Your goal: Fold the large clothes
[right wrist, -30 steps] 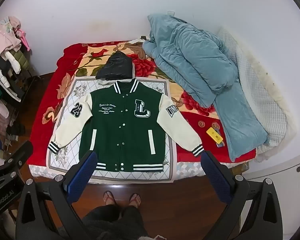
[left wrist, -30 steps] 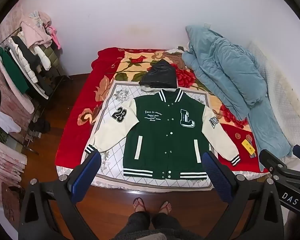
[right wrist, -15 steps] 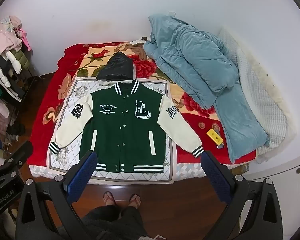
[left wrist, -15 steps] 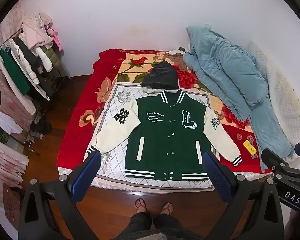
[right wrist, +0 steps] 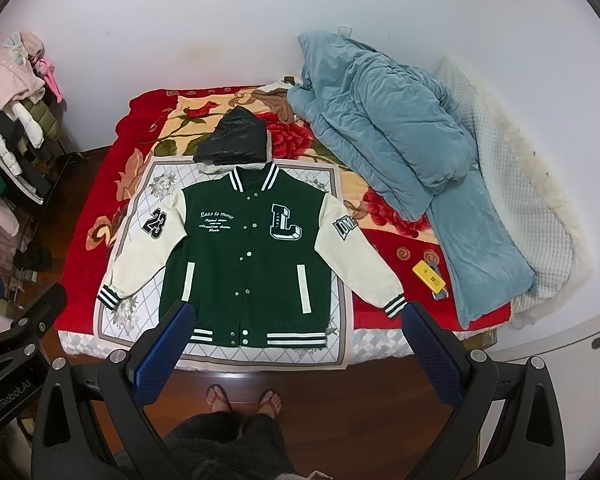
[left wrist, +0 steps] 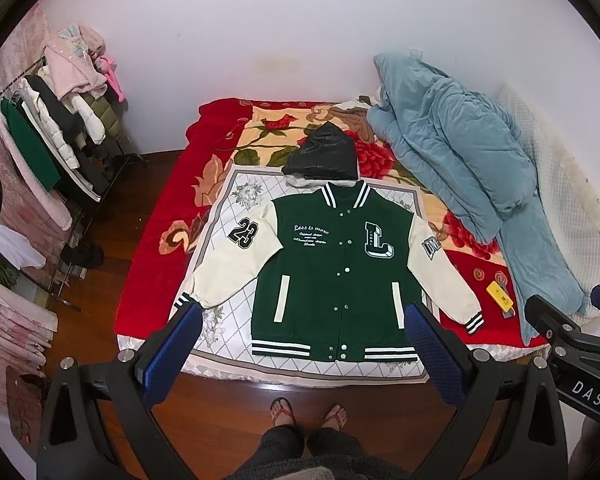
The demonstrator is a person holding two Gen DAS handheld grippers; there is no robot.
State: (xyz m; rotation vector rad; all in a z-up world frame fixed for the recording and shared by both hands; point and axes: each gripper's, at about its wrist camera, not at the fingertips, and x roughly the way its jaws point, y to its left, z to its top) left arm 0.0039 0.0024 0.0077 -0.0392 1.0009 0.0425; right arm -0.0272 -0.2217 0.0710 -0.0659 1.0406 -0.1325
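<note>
A green varsity jacket [left wrist: 336,264] with cream sleeves lies flat and face up on a white quilted sheet [left wrist: 228,208] on the bed; it also shows in the right wrist view [right wrist: 248,248]. Its sleeves spread out to both sides and its black hood [left wrist: 324,156] lies above the collar. My left gripper [left wrist: 304,344] is open and empty, held high above the jacket's hem. My right gripper [right wrist: 296,344] is open and empty, also well above the hem.
A red floral blanket [left wrist: 156,248] covers the bed. A blue duvet [left wrist: 452,152] is heaped at the right. A yellow box [left wrist: 499,294] lies by the right cuff. A clothes rack [left wrist: 48,136] stands at the left. My feet [left wrist: 308,416] stand on the wood floor.
Both views have shifted slightly; the jacket sits a little further right and lower in frame. Nothing on the bed has moved and both grippers stay open.
</note>
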